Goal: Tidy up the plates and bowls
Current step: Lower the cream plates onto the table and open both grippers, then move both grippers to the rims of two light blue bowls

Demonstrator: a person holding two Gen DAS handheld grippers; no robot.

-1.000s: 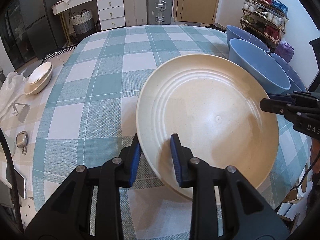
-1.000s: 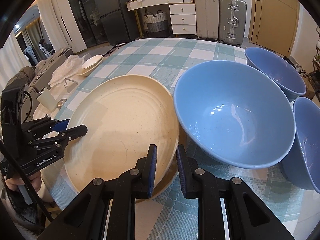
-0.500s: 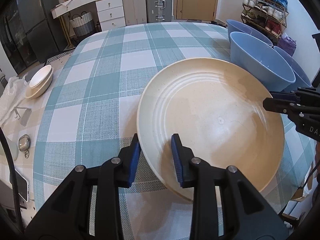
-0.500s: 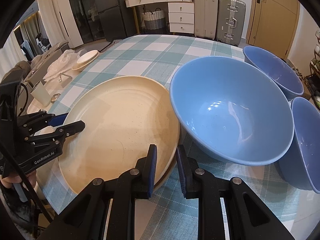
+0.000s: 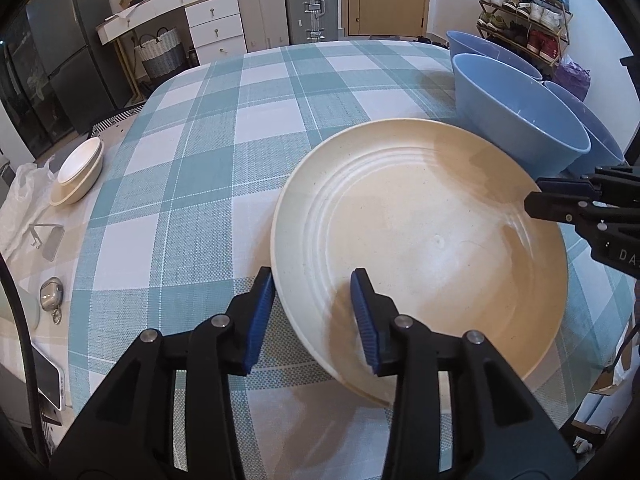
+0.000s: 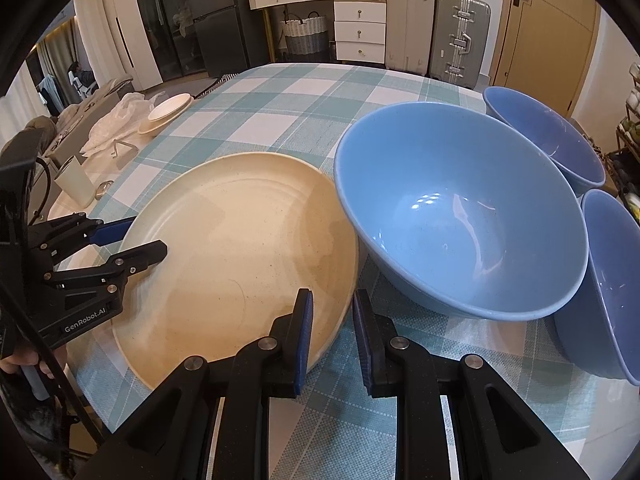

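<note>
Checked teal-and-white cloth [image 5: 208, 216] covers the table edge to edge, w/ drawers and suitcases well behind. Nearest me, left gripper [image 5: 312, 312] straddles the near rim of the big cream plate [image 5: 420, 240]: one pad outside the rim, one over the plate's inside. Its jaws have just been opening and the pads stand clear of the rim, so I read it as letting go, since the plate looks set down on the cloth.

Right gripper [image 6: 331, 328] straddles the opposite rim, jaws narrow. I judge it's clamped on the plate, prob. to steady it while the left lets go. Two-handed hold makes sense; plate's wide.

Just past the plate, the big blue bowl [image 6: 460, 224] overhangs its edge; can't tell if they touch. Two more blue bowls [image 6: 552, 136] sit beside it, grouped by kind. Far left edge: small cream dishes [image 5: 78, 176], stacked, well apart from everything else.
</note>
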